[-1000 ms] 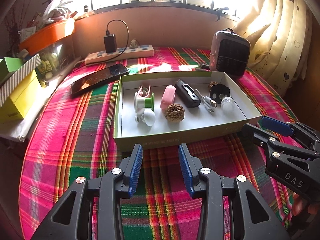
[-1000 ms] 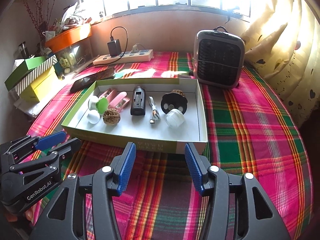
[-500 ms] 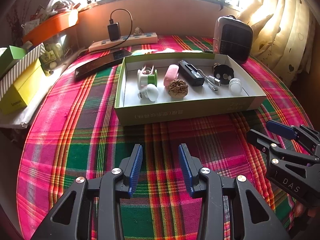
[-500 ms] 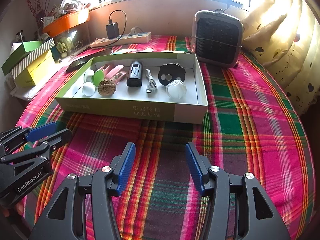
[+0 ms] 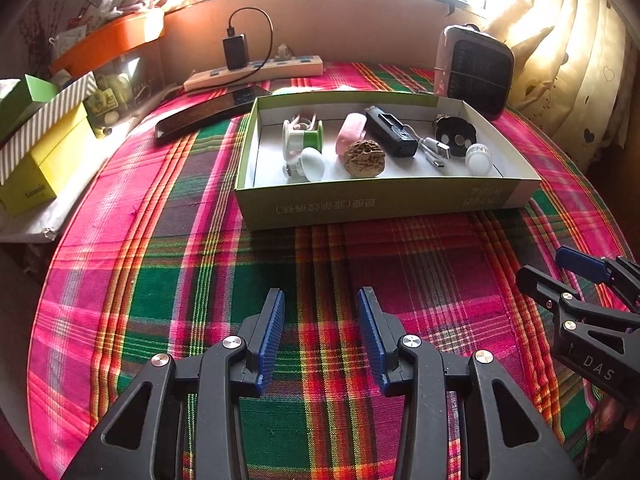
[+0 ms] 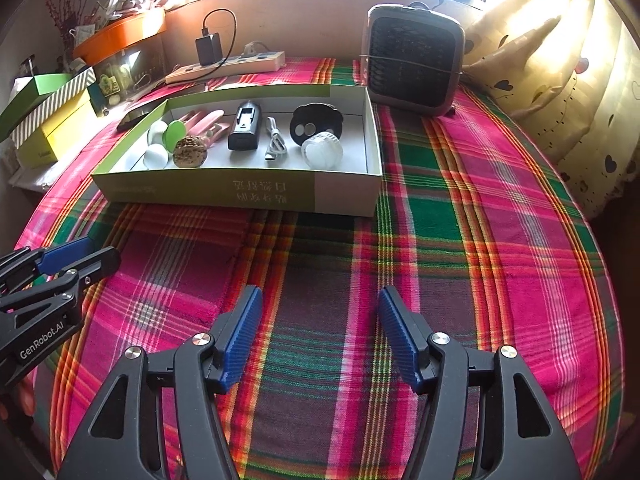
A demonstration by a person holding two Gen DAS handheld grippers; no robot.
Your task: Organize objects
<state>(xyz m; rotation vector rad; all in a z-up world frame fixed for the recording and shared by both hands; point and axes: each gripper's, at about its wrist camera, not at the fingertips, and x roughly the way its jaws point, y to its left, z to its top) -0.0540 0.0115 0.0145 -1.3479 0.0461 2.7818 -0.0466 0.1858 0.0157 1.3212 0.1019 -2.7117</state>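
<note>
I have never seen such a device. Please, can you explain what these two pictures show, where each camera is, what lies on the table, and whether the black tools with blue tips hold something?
These are two hand-held grippers, not a robot arm: a person carries one in each hand. Each has a wide-angle camera looking forward along its two blue-padded fingers.

One picture comes from the left gripper; the other gripper appears at its right edge. The other picture comes from the right gripper.

Both are open and hold nothing. They hover over a plaid tablecloth, short of a shallow green box.

Inside the box lie a walnut, a green spool, a pink case, a black device, a USB cable, a black disc and two small white knobs.

Behind the box stand a small heater, a power strip and a phone.
</note>
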